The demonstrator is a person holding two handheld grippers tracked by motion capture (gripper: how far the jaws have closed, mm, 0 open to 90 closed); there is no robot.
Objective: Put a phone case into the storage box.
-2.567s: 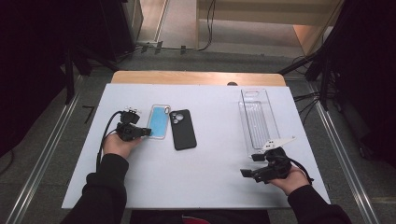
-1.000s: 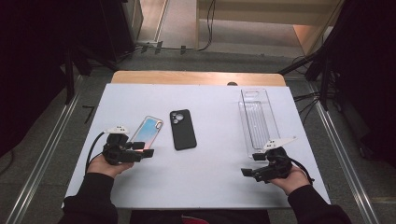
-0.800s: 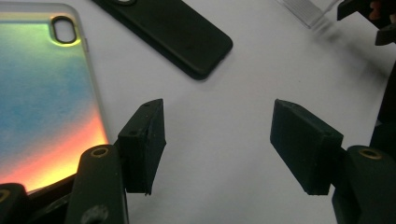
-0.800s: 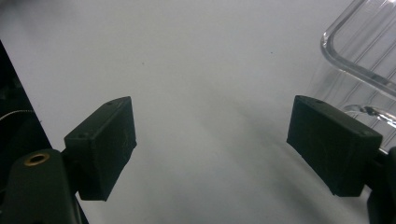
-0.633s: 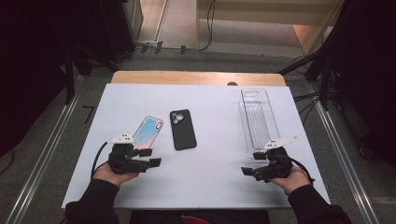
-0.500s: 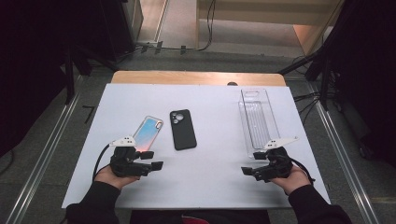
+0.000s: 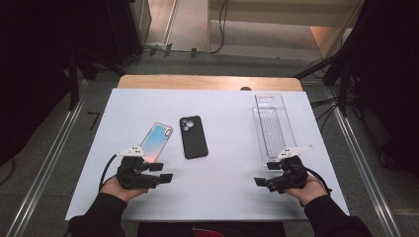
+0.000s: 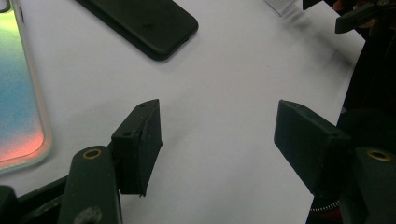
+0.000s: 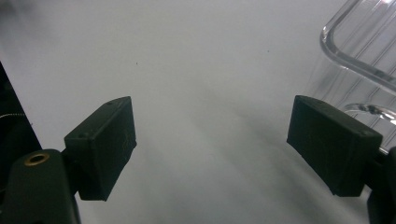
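We hold our left tongs (image 7: 165,177) low over the white desk (image 7: 222,197), near its front left edge, and their jaws stand apart with nothing but bare desk between them; they have just been opening a little wider. The iridescent phone case (image 7: 157,142) lies flat on the desk just beyond these tongs, tilted, free of any grip, and in the left gripper view it (image 8: 18,93) sits off to the side of the near jaw, not touching it. Just beside it lies the black phone case (image 7: 192,137), camera cutout up. Our right tongs (image 7: 259,181) rest near the front right of the desk, released as well, with the near end of the clear plastic tray (image 7: 273,126) just beside them.
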